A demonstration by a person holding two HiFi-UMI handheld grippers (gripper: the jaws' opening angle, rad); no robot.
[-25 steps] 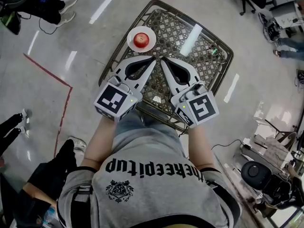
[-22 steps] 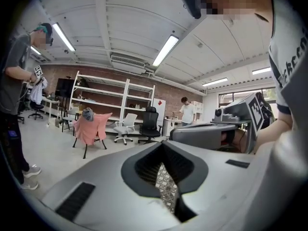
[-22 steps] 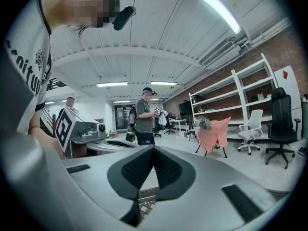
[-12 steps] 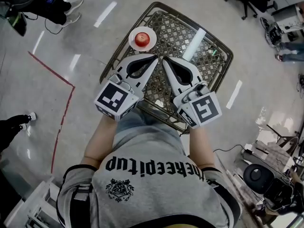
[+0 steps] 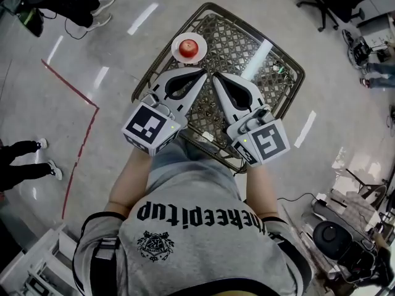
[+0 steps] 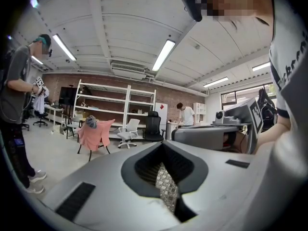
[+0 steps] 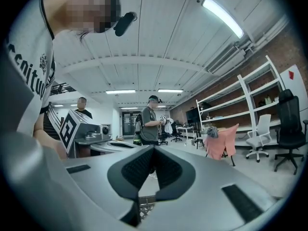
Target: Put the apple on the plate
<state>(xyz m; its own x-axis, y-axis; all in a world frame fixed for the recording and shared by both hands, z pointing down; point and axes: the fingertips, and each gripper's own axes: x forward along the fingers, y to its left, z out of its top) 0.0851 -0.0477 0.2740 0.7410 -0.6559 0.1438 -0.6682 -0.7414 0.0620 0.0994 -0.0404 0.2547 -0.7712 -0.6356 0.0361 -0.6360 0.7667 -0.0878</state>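
Apple (image 5: 190,47) lay clear of both tools, as I saw it on my screens. Left gripper (image 6: 162,143): jaws pressed together at the tips, nothing between them, only table mesh showing through the oval gap behind. Right gripper (image 7: 154,147): same story, tips closed on each other, empty.

From the head view I had the two held side by side above the near half of the table (image 5: 271,88). Their tips nearly met and aimed toward the far edge.

Beyond the left gripper's tips, apart from them, the apple sat in the middle of the white plate (image 5: 177,53). The plate rested on the table's far left corner.

Out past that, a red line (image 5: 71,84) ran across the grey floor to the left. The gripper views gave me the room: a pink-draped chair (image 6: 94,134), white shelves (image 6: 118,105), a person (image 6: 17,105) standing at the left, a black office chair (image 6: 153,127).
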